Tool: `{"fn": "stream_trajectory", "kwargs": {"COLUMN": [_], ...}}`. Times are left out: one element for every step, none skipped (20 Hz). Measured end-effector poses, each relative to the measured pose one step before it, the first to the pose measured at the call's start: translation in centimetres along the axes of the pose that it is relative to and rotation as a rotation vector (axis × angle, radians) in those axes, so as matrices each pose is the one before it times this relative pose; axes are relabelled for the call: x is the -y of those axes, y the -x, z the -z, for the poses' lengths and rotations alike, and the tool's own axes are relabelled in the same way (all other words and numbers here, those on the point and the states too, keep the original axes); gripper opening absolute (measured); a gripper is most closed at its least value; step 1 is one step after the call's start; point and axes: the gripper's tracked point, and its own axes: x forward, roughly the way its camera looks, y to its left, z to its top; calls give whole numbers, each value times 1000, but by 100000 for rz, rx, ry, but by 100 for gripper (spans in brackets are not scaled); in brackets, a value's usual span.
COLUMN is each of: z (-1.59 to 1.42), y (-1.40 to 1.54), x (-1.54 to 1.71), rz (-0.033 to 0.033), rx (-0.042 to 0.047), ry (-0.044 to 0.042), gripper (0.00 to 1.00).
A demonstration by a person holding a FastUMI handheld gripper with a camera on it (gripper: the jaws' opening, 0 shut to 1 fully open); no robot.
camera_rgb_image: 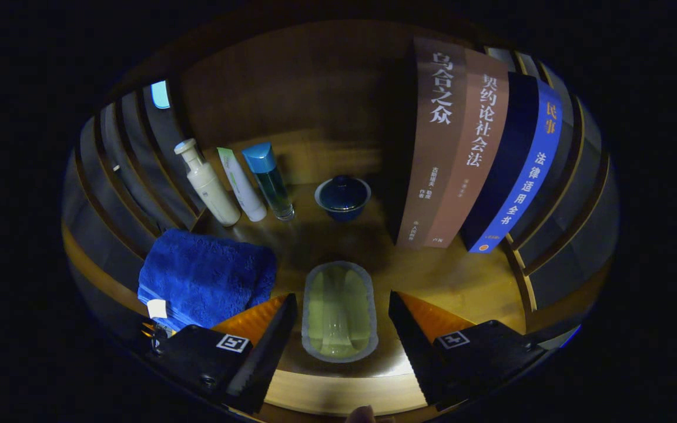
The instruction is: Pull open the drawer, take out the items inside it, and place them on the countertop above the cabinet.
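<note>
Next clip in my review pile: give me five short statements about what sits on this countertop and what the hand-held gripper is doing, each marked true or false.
1. The hand-held gripper is open, its fingers either side of the pale green container. True.
2. The blue towel lies right of the books. False: it lies left of the fingers, below the bottles.
3. Three bottles stand in a row beyond the towel. True.
4. The books lie flat in a stack. False: they stand upright.
5. The dark blue lidded cup sits between the bottles and the books. True.

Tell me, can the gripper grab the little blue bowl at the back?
Probably yes. The gripper is open, and only the flat green pouch lies between its fingers; the way beyond to the blue bowl looks free.
</note>
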Motion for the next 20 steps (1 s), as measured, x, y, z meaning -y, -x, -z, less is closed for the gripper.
{"fn": "stream_trajectory", "kwargs": {"z": [134, 256, 343, 380, 329, 260, 253, 204, 127, 1, -121, -251, -335, -101, 22, 124, 112, 386, 314, 538], "y": [529, 648, 601, 831, 894, 764, 846, 1149, 1028, 1186, 1334, 1370, 1475, 1641, 1528, 1688, 1578, 1819, 1921, 1616], "x": [-83, -67, 111, 170, 72, 32, -96, -274, -147, -198, -308, -259, 86, -79, -162, -469, -85, 293, -69, -297], "rz": [-231, -50, 736, 801, 167, 267, -304, -724, -467, -616, -865, -740, 700, 318, 71, -96, 830, 1767, 1015, 274], "rx": [1401, 1349, 1307, 1674, 2432, 2790, 2725, 2975, 3304, 3773, 4356, 4942, 5448, 5664, 4796, 5181, 4456, 4150, 3708, 2833], "ry": [157, 473, 519, 425, 288, 118, -26, 52, 596, 681, 397, -196, -653, -22, 970, 1033, 2015, 1220, -529, -863], "gripper": [99, 99, 99, 100, 99, 99, 99, 99, 100, 99, 99, 99, 99, 99, 99, 99, 99, 99, 99, 100]}}
